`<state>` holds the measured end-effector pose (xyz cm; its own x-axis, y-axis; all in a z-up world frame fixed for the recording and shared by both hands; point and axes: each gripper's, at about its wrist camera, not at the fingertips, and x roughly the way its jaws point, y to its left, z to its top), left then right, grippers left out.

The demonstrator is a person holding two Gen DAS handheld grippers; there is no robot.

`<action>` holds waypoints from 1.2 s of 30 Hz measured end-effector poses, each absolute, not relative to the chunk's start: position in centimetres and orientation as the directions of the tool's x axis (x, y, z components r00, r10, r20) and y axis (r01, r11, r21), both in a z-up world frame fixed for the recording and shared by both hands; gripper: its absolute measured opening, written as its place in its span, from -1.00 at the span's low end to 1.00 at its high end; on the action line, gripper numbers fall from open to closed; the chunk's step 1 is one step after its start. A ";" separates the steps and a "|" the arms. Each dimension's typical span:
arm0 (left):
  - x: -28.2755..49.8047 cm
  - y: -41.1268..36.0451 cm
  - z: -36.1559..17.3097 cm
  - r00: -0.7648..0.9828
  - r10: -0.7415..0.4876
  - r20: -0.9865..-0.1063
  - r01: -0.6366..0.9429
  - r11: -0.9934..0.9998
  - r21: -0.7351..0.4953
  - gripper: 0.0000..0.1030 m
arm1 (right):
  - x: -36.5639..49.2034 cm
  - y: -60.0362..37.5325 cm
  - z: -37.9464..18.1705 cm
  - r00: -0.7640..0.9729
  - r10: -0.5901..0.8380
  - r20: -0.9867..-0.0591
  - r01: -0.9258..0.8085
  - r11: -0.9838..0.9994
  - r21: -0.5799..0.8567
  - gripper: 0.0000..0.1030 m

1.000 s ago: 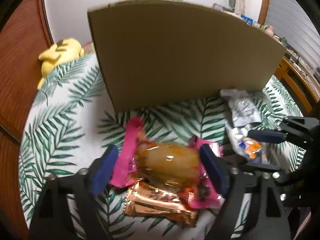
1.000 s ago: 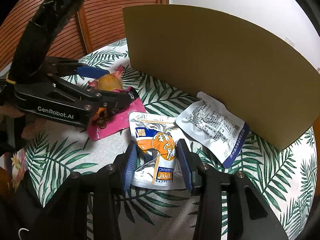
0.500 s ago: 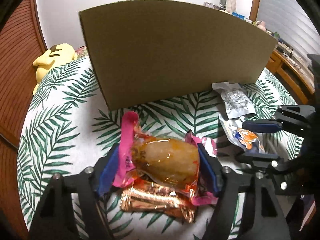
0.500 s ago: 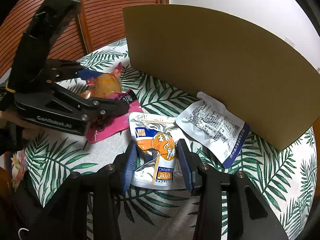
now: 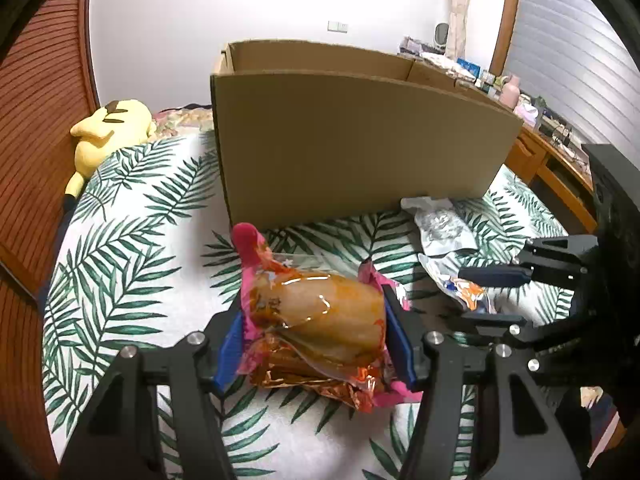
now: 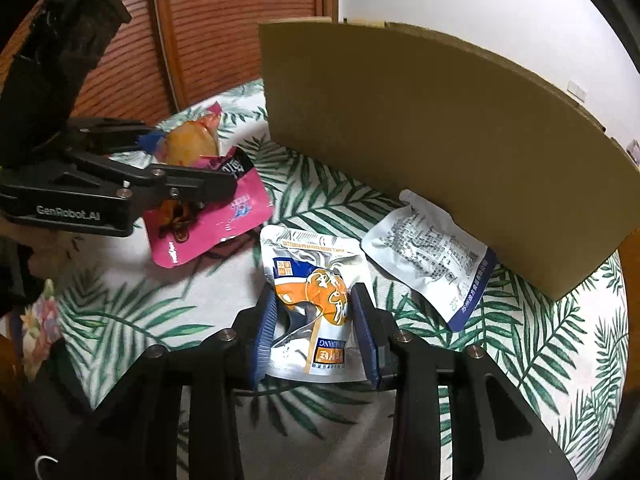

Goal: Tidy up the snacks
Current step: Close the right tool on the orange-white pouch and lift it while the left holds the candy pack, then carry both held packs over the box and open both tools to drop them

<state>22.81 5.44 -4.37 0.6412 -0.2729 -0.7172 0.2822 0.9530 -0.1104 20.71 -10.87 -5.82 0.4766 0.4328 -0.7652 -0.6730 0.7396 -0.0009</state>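
Observation:
My left gripper (image 5: 312, 344) has its jaws closing, and the blue pads press on a stack of snack packets (image 5: 316, 304): a clear pack with an orange-brown snack, a pink pack and a coppery foil one. In the right wrist view the left gripper (image 6: 188, 160) holds the stack off the bed, with the pink pack (image 6: 224, 216) hanging down. My right gripper (image 6: 315, 332) is closing too, its pads squeezing a silver-and-orange pouch (image 6: 312, 280) that buckles between them on the bedspread. An open cardboard box (image 5: 360, 152) stands just behind.
A white-silver pouch (image 6: 428, 252) lies against the foot of the box (image 6: 440, 140). The palm-leaf bedspread (image 5: 132, 264) carries a yellow plush toy (image 5: 108, 128) at far left. Slatted wooden doors (image 6: 240, 20) stand behind, and a wooden desk (image 5: 560, 168) is at the right.
The left jaws closed from wide open onto the packet stack and rose with it, so the box's open top now shows. The right jaws narrowed slightly on the pouch.

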 end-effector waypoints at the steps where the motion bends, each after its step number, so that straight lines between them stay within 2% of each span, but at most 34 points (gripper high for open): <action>1: 22.8 5.5 -4.2 0.644 -0.276 -0.713 0.283 0.952 -0.114 0.15 | 20.5 -10.9 -5.5 0.482 0.436 -0.760 -0.673 0.739 -0.003 -0.32; 6: 22.4 5.2 -3.5 0.656 -0.290 -0.697 0.291 0.949 -0.122 0.15 | 20.0 -11.1 -4.5 0.498 0.442 -0.747 -0.670 0.742 -0.008 -0.42; 13: 22.1 5.0 -3.4 0.658 -0.295 -0.693 0.297 0.947 -0.121 0.15 | 19.7 -11.7 -4.2 0.518 0.455 -0.724 -0.651 0.759 0.010 -0.45; 21: 21.7 4.9 -2.7 0.668 -0.307 -0.678 0.302 0.944 -0.129 0.15 | 18.3 -13.6 -2.0 0.562 0.506 -0.654 -0.637 0.770 0.049 -0.45; 36: 23.6 2.9 7.3 0.752 -0.361 -0.552 0.367 0.924 -0.104 0.16 | 19.2 -14.6 8.2 0.690 0.523 -0.501 -0.628 0.777 -0.054 -0.45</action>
